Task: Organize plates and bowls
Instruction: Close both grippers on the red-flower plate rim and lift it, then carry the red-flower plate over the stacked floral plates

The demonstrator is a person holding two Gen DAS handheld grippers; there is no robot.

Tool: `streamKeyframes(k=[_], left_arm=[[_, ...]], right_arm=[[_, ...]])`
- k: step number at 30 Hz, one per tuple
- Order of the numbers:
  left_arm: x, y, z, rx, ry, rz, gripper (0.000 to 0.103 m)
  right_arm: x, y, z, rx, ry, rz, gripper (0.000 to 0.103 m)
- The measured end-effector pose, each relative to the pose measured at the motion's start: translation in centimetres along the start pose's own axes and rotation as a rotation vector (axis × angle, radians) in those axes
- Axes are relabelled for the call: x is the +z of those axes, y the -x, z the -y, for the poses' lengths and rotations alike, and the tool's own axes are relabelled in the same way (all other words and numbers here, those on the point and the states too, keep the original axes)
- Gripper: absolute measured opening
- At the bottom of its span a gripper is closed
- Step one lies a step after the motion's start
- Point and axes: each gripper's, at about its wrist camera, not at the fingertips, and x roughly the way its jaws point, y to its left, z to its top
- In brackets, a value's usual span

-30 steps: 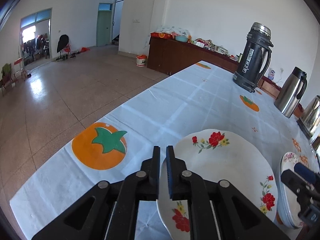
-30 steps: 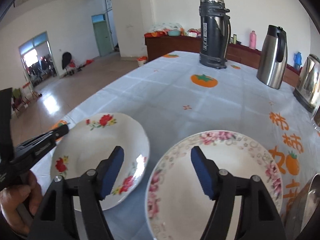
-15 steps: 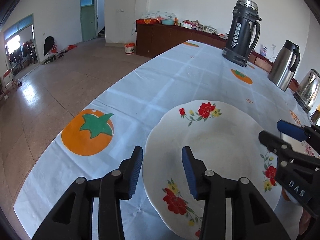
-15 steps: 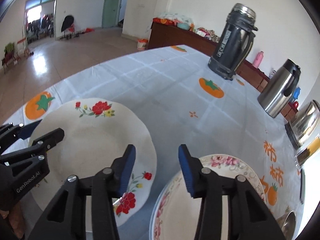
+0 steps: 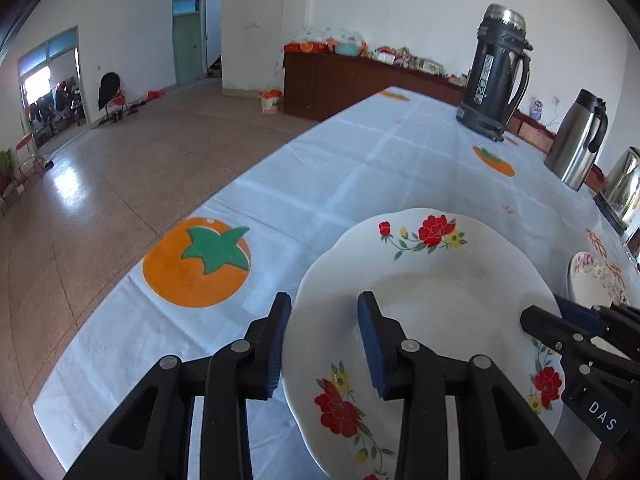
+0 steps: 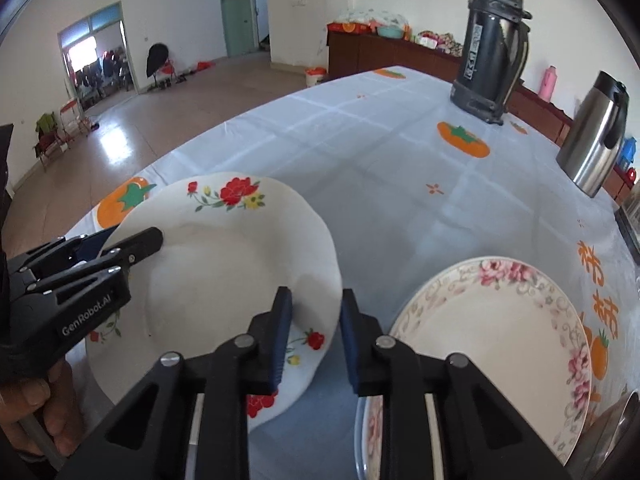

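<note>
A white scalloped plate with red flowers lies near the table's corner. My left gripper is open, its fingers straddling the plate's left rim. My right gripper is open, its fingers straddling the plate's right rim; it also shows in the left wrist view. The left gripper shows in the right wrist view at the plate's far left rim. A plate with a pink flower border lies to the right, on top of other plates.
The table has a white cloth with orange persimmon prints. A tall dark thermos, a steel jug and a kettle stand at the far right. The table edge runs close on the left.
My left gripper has let go of the flowered plate and opened wider around its rim. My right gripper has moved left from the pink plate onto the flowered plate's right rim and narrowed.
</note>
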Motion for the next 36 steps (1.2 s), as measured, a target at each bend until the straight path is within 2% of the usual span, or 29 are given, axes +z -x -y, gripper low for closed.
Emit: streamKeyframes(k=[3, 6, 15, 25, 36], left_arm=[[-0.3, 1.2, 0.0, 0.002, 0.008, 0.043, 0.037], [-0.7, 1.2, 0.4, 0.002, 0.004, 0.030, 0.036], [0.5, 3.5, 2.0, -0.011, -0.004, 0.088, 0.036], [1.7, 4.8, 7.3, -0.062, -0.090, 0.119, 0.036], [2.2, 5.0, 12.0, -0.099, -0.163, 0.137, 0.036]], right_arm=[[-0.5, 0.8, 0.5, 0.054, -0.050, 0.017, 0.022], [-0.6, 2.0, 0.3, 0.025, -0.046, 0.044, 0.021], [-1.3, 4.9, 1.1, 0.033, -0.075, 0.114, 0.021], [-2.4, 8.4, 4.9, -0.035, -0.134, 0.190, 0.021], [-4.1, 10.6, 9.0, -0.079, -0.217, 0.229, 0.021]])
